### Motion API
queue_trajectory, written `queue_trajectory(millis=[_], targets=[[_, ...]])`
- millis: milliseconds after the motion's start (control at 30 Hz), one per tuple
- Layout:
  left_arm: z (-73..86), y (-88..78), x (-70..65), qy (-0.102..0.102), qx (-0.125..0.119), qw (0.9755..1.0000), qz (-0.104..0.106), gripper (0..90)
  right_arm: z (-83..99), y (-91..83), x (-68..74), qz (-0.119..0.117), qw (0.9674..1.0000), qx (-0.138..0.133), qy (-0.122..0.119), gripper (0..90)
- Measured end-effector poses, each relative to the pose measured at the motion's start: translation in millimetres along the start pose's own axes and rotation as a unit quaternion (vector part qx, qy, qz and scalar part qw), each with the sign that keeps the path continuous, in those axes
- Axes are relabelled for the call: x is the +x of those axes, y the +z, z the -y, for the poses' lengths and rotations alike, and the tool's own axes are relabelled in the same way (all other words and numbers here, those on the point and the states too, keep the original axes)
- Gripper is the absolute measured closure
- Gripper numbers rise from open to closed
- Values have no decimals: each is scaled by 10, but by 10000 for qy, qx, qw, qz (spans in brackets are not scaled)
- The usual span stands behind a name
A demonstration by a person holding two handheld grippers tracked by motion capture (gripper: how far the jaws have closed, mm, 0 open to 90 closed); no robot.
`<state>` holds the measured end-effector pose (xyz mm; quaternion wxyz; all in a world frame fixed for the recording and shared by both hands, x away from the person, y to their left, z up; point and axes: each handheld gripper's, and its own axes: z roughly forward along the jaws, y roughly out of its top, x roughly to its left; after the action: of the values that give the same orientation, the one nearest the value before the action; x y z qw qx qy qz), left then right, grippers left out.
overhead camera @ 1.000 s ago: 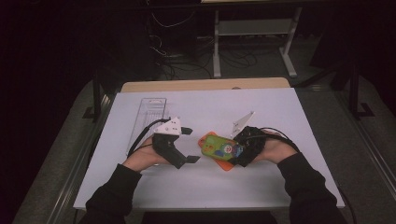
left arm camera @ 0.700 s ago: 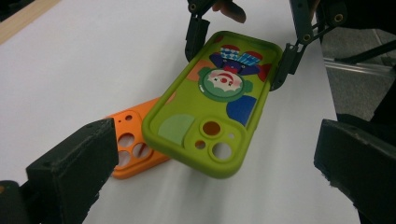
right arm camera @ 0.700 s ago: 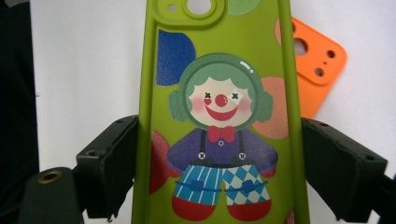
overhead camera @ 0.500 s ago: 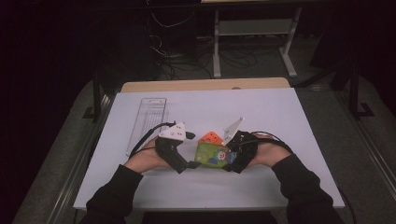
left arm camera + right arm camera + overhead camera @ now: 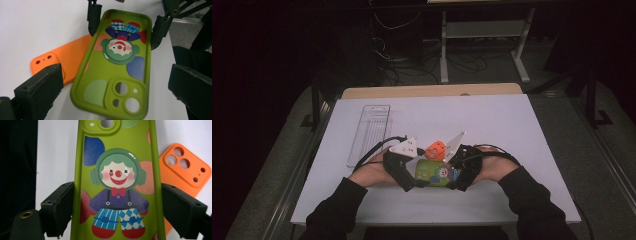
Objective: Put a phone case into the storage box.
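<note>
Here the right gripper (image 5: 117, 220) clamps the green case (image 5: 117, 182) by its long edges above the table (image 5: 522, 130) – partly over the orange case (image 5: 183, 167) – while the left gripper (image 5: 117, 97) stands wide around its camera end, so a careless squeeze might twist it loose.

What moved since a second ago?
The right gripper carried the green clown case leftward to the left gripper, uncovering the orange case behind it. The right jaws still clamp the green case; the clear tray stayed put.
</note>
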<state>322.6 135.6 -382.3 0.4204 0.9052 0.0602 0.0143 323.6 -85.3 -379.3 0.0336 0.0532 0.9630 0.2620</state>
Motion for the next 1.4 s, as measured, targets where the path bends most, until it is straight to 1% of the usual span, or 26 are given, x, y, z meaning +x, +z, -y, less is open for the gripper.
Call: queue_trajectory(millis=[33, 133, 200, 233, 300, 333, 500, 600, 633, 733, 767, 900, 933, 967, 1067, 1233, 1400], targets=[[0, 17, -2, 70, 8, 10000, 31, 0, -9, 5, 8, -12, 10000, -1, -19, 150], [0, 69, -28, 174, 100, 9998, 98, 0, -38, 17, 35, -54, 10000, 15, -64, 150], [0, 100, -50, 165, 185, 9996, 127, 0, -60, 24, 52, -73, 9999, 22, -123, 150], [4, 114, -67, 101, 241, 9995, 155, 0, -71, 30, 61, -75, 9999, 10, -155, 150], [8, 147, -81, 126, 286, 9993, 202, 0, -90, 36, 75, -81, 9997, 24, -211, 150], [11, 161, -96, 79, 313, 9992, 221, 0, -98, 37, 82, -89, 9997, 22, -227, 150], [10, 207, -118, 166, 405, 9988, 225, 0, -122, 31, 104, -115, 9997, 9, -223, 150], [13, 222, -127, 153, 419, 9987, 243, 0, -118, 36, 99, -119, 9996, 1, -236, 150], [14, 229, -124, 213, 467, 9983, 259, 0, -117, 35, 99, -130, 9996, -8, -238, 150], [15, 232, -129, 218, 447, 9984, 282, 21, -120, 35, 101, -141, 9996, -17, -248, 150], [14, 232, -129, 218, 444, 9984, 279, 60, -123, 37, 106, -152, 9995, -8, -277, 150], [15, 236, -127, 217, 470, 9982, 293, 74, -132, 44, 115, -156, 9994, -14, -297, 150], [21, 243, -132, 176, 447, 9985, 280, 74, -136, 41, 121, -166, 9995, -18, -276, 150], [27, 251, -124, 185, 453, 9984, 277, 77, -144, 34, 129, -208, 9994, -50, -284, 150], [27, 251, -120, 202, 459, 9983, 291, 85, -150, 27, 133, -202, 9993, -59, -316, 150], [31, 246, -112, 233, 480, 9980, 330, 116, -147, 26, 131, -189, 9993, -57, -314, 150], [33, 243, -108, 264, 458, 9979, 375, 127, -146, 25, 131, -191, 9993, -57, -313, 149]])
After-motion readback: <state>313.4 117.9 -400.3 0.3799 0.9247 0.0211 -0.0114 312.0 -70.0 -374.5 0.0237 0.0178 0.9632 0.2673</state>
